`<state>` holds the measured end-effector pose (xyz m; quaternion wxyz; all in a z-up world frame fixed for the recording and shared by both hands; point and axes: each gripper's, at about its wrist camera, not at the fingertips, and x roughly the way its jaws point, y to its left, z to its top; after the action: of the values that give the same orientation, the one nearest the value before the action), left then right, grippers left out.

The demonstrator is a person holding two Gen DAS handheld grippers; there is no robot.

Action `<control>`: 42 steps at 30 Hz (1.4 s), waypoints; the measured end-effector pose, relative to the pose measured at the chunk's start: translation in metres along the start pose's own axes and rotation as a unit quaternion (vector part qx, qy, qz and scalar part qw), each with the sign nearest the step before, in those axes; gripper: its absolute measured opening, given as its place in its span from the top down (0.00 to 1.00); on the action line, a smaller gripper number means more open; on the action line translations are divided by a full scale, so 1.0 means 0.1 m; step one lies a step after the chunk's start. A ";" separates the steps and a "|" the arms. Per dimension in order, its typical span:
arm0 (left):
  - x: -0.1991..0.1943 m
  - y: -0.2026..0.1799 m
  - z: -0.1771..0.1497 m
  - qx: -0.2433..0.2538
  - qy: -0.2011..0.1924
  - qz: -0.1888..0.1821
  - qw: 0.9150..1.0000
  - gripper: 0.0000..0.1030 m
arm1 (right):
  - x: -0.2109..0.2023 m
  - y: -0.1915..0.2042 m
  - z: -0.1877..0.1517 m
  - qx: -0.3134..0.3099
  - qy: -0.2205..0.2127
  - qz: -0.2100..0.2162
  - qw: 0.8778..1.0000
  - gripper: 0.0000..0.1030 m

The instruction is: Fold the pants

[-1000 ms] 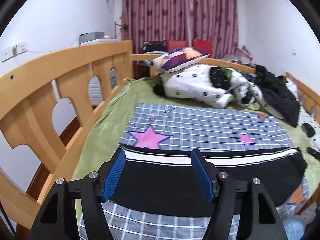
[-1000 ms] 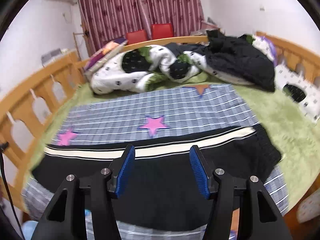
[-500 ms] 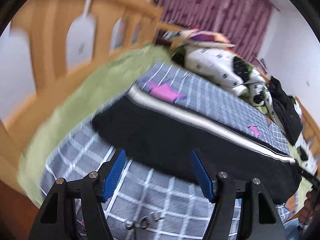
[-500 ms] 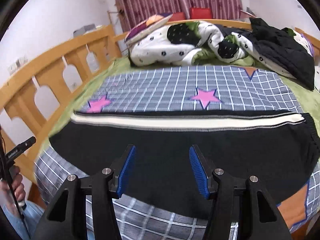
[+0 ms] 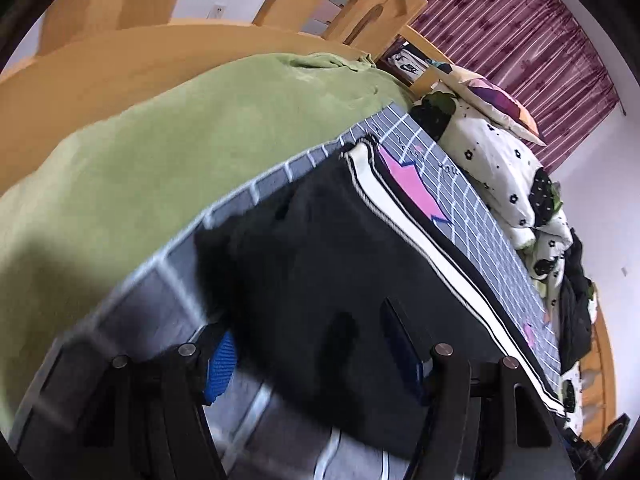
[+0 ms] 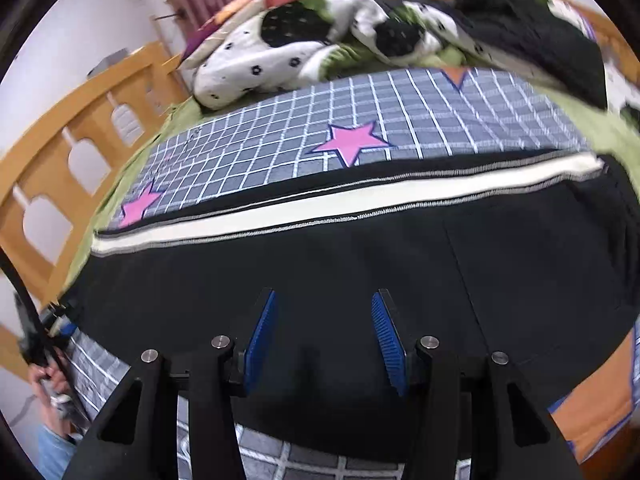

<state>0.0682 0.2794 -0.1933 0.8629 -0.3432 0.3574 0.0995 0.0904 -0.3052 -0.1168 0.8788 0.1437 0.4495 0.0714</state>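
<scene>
Left wrist view, tilted: black pants (image 5: 320,264) with a cream side stripe (image 5: 400,208) lie flat across a grey checked sheet (image 5: 472,216) with pink stars, over a green blanket (image 5: 140,152). Left gripper (image 5: 316,356) hangs low over the pants' near hem end, fingers spread, nothing pinched.

Right wrist view: same pants (image 6: 360,264) stretch side to side. Right gripper (image 6: 324,340) sits above the black cloth, jaws just closing in but apart, blue pads (image 6: 260,332) not pressing fabric. Wooden bed rail (image 6: 60,136) at left; rumpled duvet (image 6: 304,48) beyond.
</scene>
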 end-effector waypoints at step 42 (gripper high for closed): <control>-0.26 -3.54 -2.95 0.424 0.082 -0.112 0.895 0.48 | -0.77 -1.90 -0.89 0.100 -0.101 -0.057 0.988 0.50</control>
<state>0.0350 -0.1777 -0.1411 0.8994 0.0110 0.3948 -0.1873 -0.0272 -0.4885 -0.1673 0.9032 0.2119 0.3712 -0.0388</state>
